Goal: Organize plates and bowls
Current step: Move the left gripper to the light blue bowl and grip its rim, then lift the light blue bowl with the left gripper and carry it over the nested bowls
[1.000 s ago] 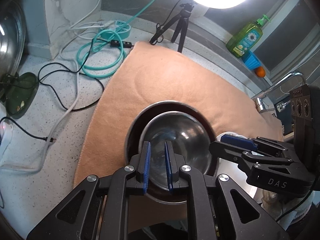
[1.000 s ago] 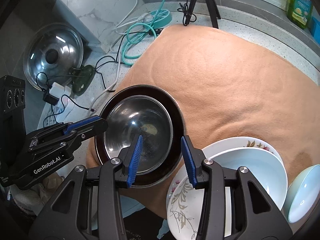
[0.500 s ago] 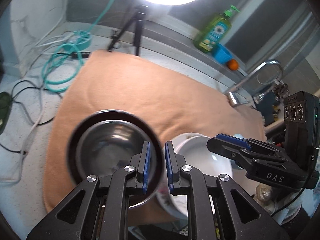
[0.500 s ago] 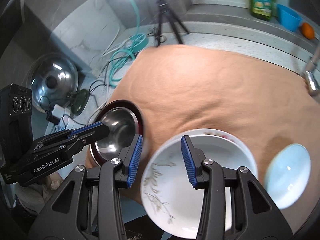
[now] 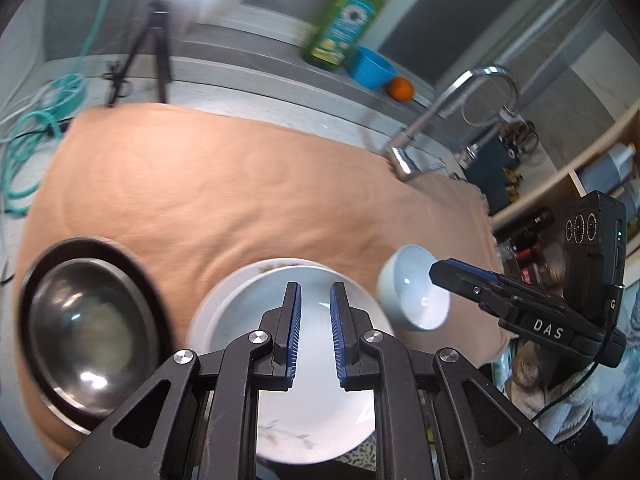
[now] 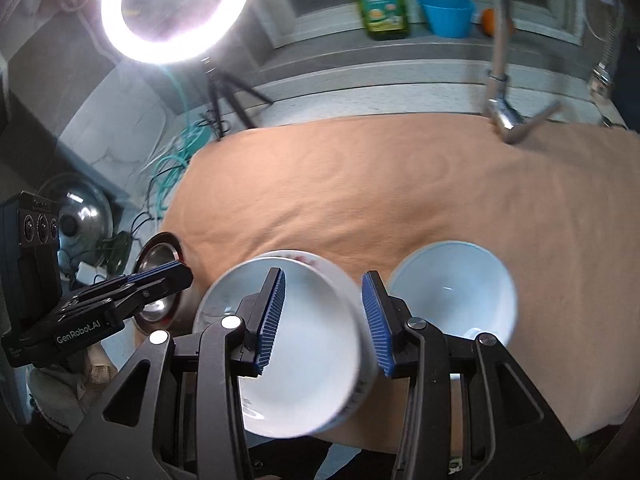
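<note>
Looking down past the left gripper point(image 5: 314, 332), its blue pads are seen drawn close together with only a narrow gap and nothing between them. Below them lies a white bowl point(image 5: 320, 392) resting in a flowered plate point(image 5: 224, 304) at the near edge of an orange cloth point(image 5: 224, 184). To the left a steel bowl point(image 5: 84, 332) sits inside a dark plate point(image 5: 132, 268); this pair is shown whole only in the left view. To the right a small pale blue bowl point(image 5: 416, 300) is seen, with the right gripper point(image 5: 448, 276) just in front of it.

From the right gripper point(image 6: 323, 320), the jaws are seen partly apart, empty, above the white bowl point(image 6: 312, 352). The pale blue bowl point(image 6: 452, 288) is shown beside it, the steel bowl point(image 6: 156, 256) mostly hidden behind the left gripper point(image 6: 168, 276).

Farther back, a tap point(image 5: 440, 120), a green soap bottle point(image 5: 348, 24), a blue cup point(image 5: 372, 66) and an orange point(image 5: 401, 89) are seen. Only the right view shows the full ring light point(image 6: 116, 36) and a pot lid point(image 6: 84, 208).
</note>
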Demonstrator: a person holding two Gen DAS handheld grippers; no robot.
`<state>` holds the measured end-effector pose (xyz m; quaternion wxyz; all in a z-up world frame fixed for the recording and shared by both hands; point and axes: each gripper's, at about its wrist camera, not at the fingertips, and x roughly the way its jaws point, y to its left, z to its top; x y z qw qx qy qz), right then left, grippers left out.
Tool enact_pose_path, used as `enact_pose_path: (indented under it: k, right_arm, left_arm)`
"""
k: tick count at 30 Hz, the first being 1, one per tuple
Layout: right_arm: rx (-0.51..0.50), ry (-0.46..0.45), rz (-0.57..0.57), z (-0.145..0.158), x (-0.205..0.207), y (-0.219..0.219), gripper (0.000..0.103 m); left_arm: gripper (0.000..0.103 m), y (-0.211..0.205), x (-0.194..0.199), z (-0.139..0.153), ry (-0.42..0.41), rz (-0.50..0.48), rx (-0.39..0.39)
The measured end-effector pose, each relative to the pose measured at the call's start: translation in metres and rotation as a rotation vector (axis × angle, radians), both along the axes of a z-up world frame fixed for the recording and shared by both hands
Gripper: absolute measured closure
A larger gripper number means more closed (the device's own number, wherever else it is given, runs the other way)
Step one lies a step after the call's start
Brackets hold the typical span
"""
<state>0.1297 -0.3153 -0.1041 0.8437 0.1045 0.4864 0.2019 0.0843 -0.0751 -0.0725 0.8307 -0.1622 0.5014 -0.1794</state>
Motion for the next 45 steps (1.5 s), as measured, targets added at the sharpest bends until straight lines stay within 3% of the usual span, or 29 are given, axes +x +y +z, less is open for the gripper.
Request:
enact_pose_path:
  k: [8,18,33,38,45]
  right_arm:
    - [-0.022,0.034,-0.142,-0.018,0.001,-0.069,0.061]
    - [-0.004,0.114,-0.214,-0.048,0.000,-0.111,0.063]
    - [0.014,0.179,-0.213,-0.080,0.008,-0.117,0.073]
    - [0.023,0.197,-0.200,-0.086,0.011,-0.114,0.085]
    - [0.029,0.205,-0.187,-0.088,0.013,-0.110,0.091]
  left_arm:
    - [0.090,-0.051,0.014,-0.010,0.033,-0.109,-0.020]
    - [0.090,-0.102,0.024,-0.030,0.085,-0.208,-0.005]
    - [0.090,-0.122,0.034,-0.054,0.127,-0.217,0.036]
    - [0.090,-0.128,0.036,-0.057,0.127,-0.224,0.040]
    - [0.090,-0.129,0.038,-0.061,0.129,-0.228,0.039]
